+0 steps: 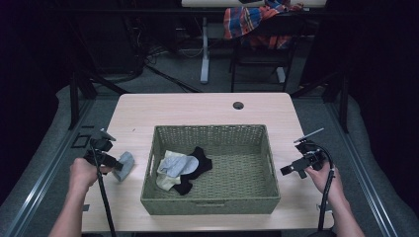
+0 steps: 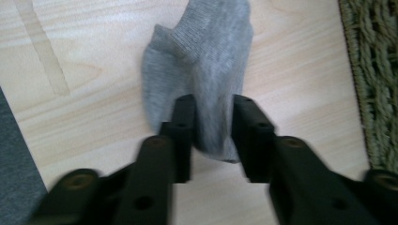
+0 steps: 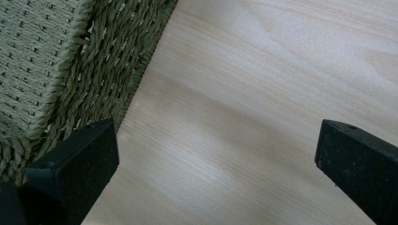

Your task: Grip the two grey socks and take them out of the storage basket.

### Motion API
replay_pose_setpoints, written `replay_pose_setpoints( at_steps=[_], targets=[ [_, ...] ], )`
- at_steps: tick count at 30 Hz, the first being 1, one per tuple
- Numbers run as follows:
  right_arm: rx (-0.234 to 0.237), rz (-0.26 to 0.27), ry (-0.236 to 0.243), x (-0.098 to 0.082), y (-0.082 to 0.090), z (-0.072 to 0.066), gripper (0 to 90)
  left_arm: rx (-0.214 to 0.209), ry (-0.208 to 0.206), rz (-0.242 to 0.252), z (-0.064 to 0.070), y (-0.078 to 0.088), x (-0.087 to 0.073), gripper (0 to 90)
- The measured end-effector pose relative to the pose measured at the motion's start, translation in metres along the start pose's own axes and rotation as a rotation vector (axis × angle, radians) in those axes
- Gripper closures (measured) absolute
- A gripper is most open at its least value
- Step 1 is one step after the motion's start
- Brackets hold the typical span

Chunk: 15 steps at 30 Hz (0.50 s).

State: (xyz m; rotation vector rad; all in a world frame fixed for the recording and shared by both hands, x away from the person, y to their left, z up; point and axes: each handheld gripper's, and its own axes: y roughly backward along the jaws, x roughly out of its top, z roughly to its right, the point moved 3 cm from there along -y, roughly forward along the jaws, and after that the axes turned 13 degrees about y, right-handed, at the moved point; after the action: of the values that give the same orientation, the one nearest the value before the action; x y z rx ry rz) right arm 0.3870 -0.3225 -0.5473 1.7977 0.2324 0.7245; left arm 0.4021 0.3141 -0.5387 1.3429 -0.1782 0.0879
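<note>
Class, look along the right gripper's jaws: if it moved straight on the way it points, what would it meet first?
Most likely the bare table top, just beside the woven basket; the right gripper has nothing between its wide-apart jaws. Depth is uncertain.

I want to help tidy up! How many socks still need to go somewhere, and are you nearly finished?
Done: a grey, a cream and a black sock lie in the woven basket. In hand: the left hand-held gripper has its jaws around one grey sock on the table, beside the basket. The right hand-held gripper waits open and empty. Whether socks are going in or coming out, I can't tell.
</note>
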Motion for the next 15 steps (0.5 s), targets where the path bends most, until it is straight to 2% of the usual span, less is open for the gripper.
replay_pose_setpoints(
  at_steps=[1,2,3,7,9,11,12,15],
  targets=[
    [0.000,-0.001,0.001,0.000,0.000,0.000,0.0,0.004,0.006,0.008,0.000,0.004,0.000,53.9],
    [0.002,-0.035,0.025,0.000,0.002,0.001,0.0,0.011,0.007,0.016,0.000,0.009,0.000,46.9],
    [-0.005,-0.010,0.004,0.000,0.000,0.000,0.0,0.017,0.005,0.028,0.002,0.014,-0.001,40.5],
    [-0.009,-0.008,-0.002,0.000,0.000,-0.001,0.0,0.027,-0.035,0.060,0.015,0.041,-0.001,20.4],
    [-0.010,-0.010,-0.001,0.000,0.000,-0.001,0.0,0.029,-0.068,0.090,0.025,0.055,0.000,16.4],
    [0.000,-0.039,0.026,0.000,0.002,0.001,0.0,0.029,-0.104,0.114,0.038,0.068,0.001,14.5],
    [-0.005,-0.017,0.009,0.000,0.001,0.000,0.0,0.032,-0.124,0.122,0.045,0.073,0.002,13.1],
    [-0.005,-0.010,0.004,0.000,0.001,0.000,0.0,0.042,-0.180,0.151,0.066,0.086,0.004,8.4]
  ],
)
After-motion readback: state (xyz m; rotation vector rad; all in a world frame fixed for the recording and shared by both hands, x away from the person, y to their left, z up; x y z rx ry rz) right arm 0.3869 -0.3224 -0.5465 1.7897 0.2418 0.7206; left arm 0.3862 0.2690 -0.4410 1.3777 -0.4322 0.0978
